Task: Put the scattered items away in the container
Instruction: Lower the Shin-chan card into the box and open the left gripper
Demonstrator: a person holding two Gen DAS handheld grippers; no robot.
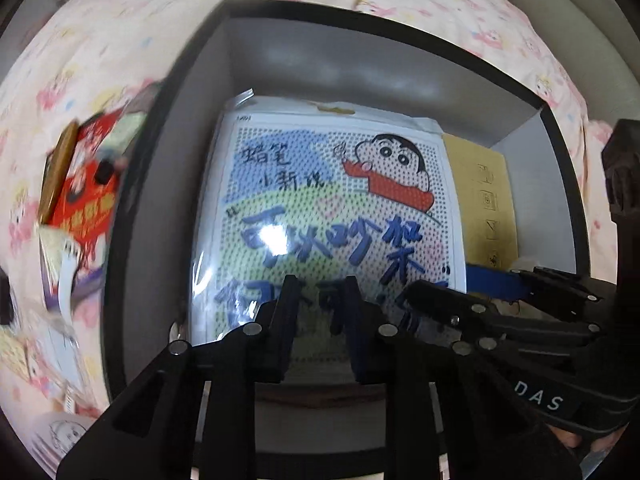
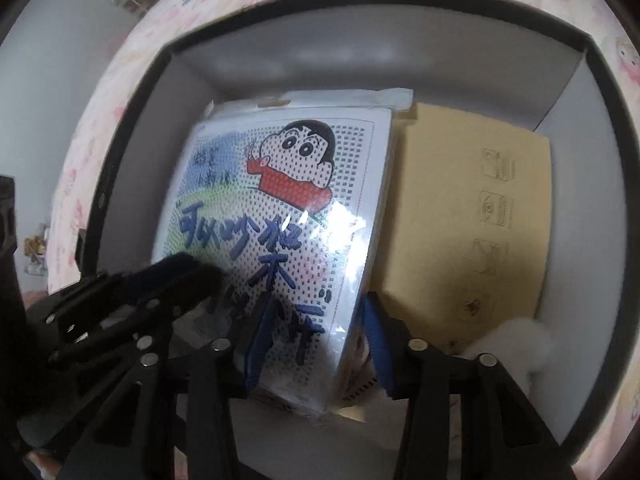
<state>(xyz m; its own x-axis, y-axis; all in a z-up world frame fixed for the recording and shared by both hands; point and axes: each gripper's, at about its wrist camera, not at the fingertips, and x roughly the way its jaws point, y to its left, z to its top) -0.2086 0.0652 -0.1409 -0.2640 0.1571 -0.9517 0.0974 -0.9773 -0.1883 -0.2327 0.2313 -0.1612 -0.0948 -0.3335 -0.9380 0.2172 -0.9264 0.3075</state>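
On the far left, outside the box, a red printed packet [image 1: 86, 184] lies on the pink patterned bedsheet [image 1: 120, 20], not yet tidied. The dark-rimmed grey box [image 1: 192, 184] holds a plastic-wrapped cartoon bead-pattern pack [image 1: 336, 200] leaning beside a tan cardboard box [image 2: 472, 216] on its right. The left tool [image 1: 318, 304] stands narrow at the pack's near edge; whether it pinches it I cannot tell. The right tool [image 2: 316, 332] straddles the pack's near right corner, its blue pads [image 2: 376, 336] not clearly pressing. The pack is being seated; next comes letting go, lifting clear, then fetching the red packet.
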